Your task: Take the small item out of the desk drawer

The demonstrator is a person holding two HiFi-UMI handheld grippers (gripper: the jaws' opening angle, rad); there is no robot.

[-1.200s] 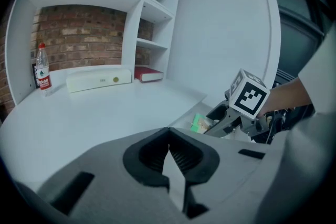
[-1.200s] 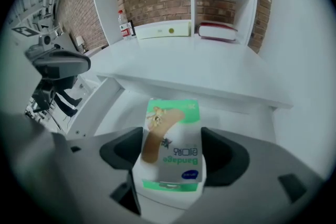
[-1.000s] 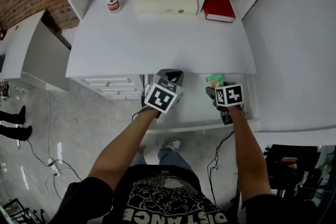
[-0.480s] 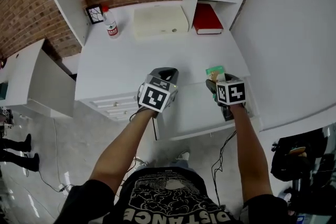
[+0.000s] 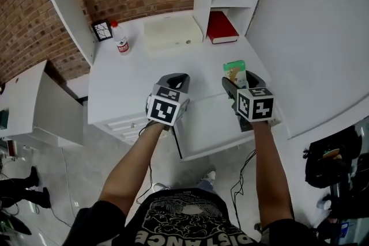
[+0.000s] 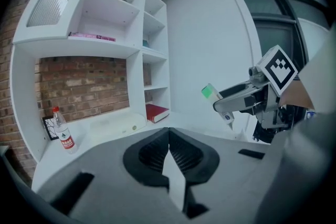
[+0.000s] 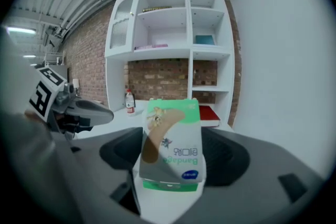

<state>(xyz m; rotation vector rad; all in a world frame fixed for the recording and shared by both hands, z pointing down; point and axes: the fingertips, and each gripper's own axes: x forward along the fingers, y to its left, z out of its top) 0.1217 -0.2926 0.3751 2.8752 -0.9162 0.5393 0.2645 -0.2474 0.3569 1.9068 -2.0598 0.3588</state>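
Note:
A small green and white bandage box [image 5: 234,71] is clamped upright between the jaws of my right gripper [image 5: 240,84], above the white desk's [image 5: 138,78] front right part. In the right gripper view the box [image 7: 172,147] fills the gap between the jaws of the right gripper [image 7: 173,168]. The open desk drawer [image 5: 210,124] lies below and just behind both grippers. My left gripper [image 5: 176,81] hovers over the desk's front edge, its jaws closed together on nothing, as the left gripper [image 6: 168,136] view shows. That view also catches the box [image 6: 211,93] at the right.
At the back of the desk stand a clear bottle with a red cap [image 5: 120,43], a small framed picture [image 5: 102,30], a flat white case [image 5: 172,30] and a red book [image 5: 221,27]. White shelves rise behind. Closed drawers [image 5: 124,123] sit under the desk's left side.
My right gripper has lifted the bandage box from over the drawer to above the desk top. The left gripper rose and moved forward too. The head view has tilted up.

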